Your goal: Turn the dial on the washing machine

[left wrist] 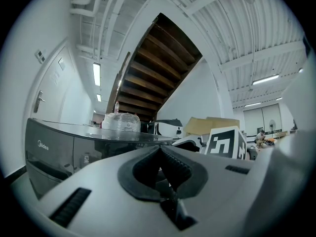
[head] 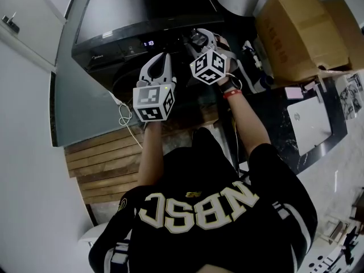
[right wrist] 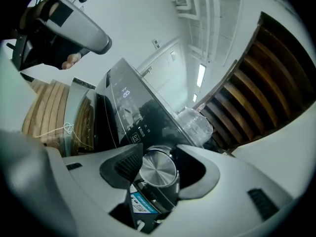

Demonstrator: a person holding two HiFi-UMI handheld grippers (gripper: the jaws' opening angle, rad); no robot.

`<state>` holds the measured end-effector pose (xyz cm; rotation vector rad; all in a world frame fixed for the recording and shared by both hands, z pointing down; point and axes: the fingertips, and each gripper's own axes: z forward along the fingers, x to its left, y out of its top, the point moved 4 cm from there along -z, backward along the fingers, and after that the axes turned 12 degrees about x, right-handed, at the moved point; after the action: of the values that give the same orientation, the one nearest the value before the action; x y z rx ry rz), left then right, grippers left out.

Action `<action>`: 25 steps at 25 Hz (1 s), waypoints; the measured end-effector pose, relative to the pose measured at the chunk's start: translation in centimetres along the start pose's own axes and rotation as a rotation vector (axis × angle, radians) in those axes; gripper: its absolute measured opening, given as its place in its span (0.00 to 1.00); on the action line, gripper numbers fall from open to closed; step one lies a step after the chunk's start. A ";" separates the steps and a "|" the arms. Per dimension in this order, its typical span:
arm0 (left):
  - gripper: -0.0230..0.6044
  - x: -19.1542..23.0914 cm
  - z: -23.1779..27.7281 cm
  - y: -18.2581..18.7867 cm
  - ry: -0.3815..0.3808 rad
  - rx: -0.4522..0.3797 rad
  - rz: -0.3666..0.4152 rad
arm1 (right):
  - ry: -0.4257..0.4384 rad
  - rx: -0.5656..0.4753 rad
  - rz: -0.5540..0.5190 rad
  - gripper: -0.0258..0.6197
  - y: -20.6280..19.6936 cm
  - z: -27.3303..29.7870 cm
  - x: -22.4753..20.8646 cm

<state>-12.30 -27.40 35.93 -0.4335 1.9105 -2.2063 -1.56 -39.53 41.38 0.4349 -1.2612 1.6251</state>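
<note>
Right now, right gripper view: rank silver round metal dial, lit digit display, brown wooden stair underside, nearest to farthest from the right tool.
1. Silver round metal dial: gripped in the right tool.
2. Lit digit display: beyond it, upper left.
3. Brown wooden stair underside: background, far right.

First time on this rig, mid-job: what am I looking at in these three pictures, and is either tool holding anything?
There is no robot arm here: a person holds a two-jaw gripper in each hand. The head view looks steeply down from the person's head onto a dark washing machine, with cardboard boxes to one side. Each gripper view looks along that tool's own jaws. The right gripper is closed on the machine's silver dial, with a pad on each side of it. The left gripper is shut with nothing in it and touches nothing. A clear plastic bundle sits on the machine's top.
</note>
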 end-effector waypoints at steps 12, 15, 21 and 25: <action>0.06 0.3 -0.4 0.2 -0.003 -0.007 0.001 | 0.034 -0.048 0.287 0.37 -0.3 -0.1 -0.9; 0.06 0.3 -0.5 0.1 -0.005 -0.006 0.005 | 0.055 -0.069 0.421 0.37 -0.7 -0.3 -1.3; 0.06 0.6 -0.7 0.1 -0.001 -0.005 0.004 | 0.052 -0.063 0.436 0.37 -0.8 -0.2 -1.3; 0.06 0.5 -0.5 0.0 -0.005 -0.002 0.001 | 0.053 -0.062 0.433 0.37 -0.6 -0.3 -1.3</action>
<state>-12.90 -27.11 35.96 -0.4380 1.9103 -2.2010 -0.37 -39.97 40.59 0.0788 -1.4293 1.9334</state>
